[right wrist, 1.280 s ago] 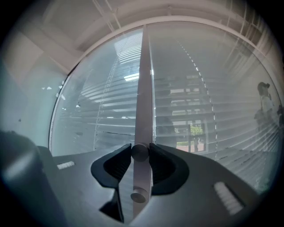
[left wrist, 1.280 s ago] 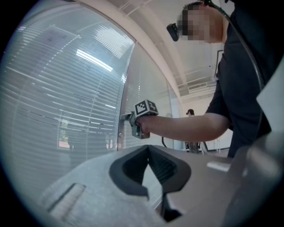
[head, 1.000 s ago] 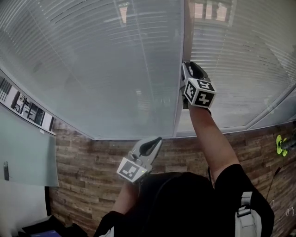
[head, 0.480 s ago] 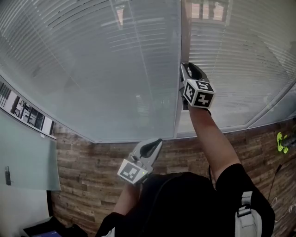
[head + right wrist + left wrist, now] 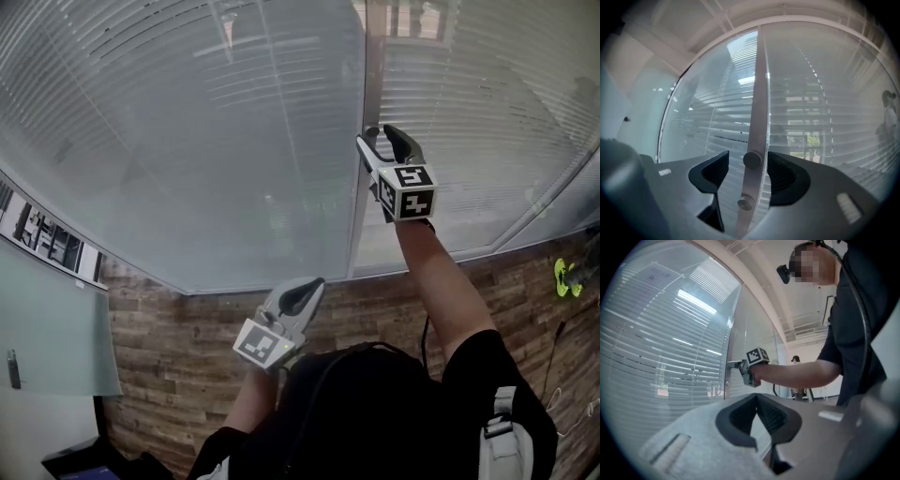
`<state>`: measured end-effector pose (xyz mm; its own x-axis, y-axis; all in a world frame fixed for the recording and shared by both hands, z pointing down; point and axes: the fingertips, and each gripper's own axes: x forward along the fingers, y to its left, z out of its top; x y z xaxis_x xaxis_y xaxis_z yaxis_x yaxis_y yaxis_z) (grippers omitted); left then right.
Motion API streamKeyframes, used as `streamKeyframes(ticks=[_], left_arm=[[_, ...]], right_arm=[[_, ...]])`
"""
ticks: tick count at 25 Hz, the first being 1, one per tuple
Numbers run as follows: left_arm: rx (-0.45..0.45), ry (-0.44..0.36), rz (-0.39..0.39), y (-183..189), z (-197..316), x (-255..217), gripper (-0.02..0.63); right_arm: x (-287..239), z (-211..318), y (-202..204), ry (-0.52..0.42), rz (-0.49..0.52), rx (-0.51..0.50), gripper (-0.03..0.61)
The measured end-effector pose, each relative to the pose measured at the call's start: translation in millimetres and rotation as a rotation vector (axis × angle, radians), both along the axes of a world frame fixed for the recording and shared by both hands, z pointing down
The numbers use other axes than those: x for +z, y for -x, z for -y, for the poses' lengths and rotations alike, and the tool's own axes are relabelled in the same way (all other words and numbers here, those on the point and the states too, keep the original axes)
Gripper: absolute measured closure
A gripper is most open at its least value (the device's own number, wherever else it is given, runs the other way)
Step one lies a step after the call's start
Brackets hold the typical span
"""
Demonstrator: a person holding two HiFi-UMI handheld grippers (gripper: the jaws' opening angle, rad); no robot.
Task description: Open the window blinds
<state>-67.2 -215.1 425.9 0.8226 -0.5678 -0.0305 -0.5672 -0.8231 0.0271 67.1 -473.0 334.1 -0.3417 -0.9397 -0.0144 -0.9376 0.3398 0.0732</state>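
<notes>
glass partition wall w/ slatted blinds [image 5: 187,141] behind the panes filled most of the head view, wood-plank floor [image 5: 187,328] below it. a pale vertical mullion [image 5: 360,216] split the two panes and carried the task's thing: two small round knobs, upper knob [image 5: 752,159] and lower knob [image 5: 745,202], one above the other on the strip.

r gripper [image 5: 386,131] was held level at the mullion, arm stretched out. its jaws were opening, upper knob sitting between them; in the right gripper view the pads stood off it w/ a sliver of gap on both sides, so nothing was clamped, just bracketed. lower knob was under the jaws, untouched.

l gripper [image 5: 319,281] hung back near the person's body, well apart from the glass, jaws together at the tips and nothing in them. it wasn't taking part.

progress, as a guess: slats lay roughly flat w/ gaps, and greenery plus a building showed through the r pane, so the blinds looked at least partly opened. l pane read hazier, more reflection than view, can't tell if its slats matched. w/ the claw letting go of the knob, the turning step looked done or near done. left to do, prob: check both panes let light through, give the knob another twist if not, maybe try the lower knob, then pull the r gripper clear of the mullion.
</notes>
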Motion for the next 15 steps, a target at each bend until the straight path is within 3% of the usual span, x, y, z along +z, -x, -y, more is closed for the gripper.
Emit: streamKeyframes(ticks=[6,12,13,15], left_arm=[[0.026,0.002,-0.016,10.4,3.5,-5.0,0.609],[0.043,-0.023,-0.037,18.4,5.6,-6.3,0.609],[0.044,-0.023,-0.040,19.3,6.1,-6.6,0.609],[0.046,-0.023,-0.046,20.6,6.8,-6.6,0.609]], right_arm=[[3.8,-7.5,10.6,-0.054,-0.455,0.006,0.276],[8.3,-8.0,13.6,-0.179,-1.142,0.082,0.288],[11.0,-5.1,13.8,-0.189,-1.225,0.081,0.288],[12.6,-0.7,13.0,-0.187,-1.288,0.077,0.289]])
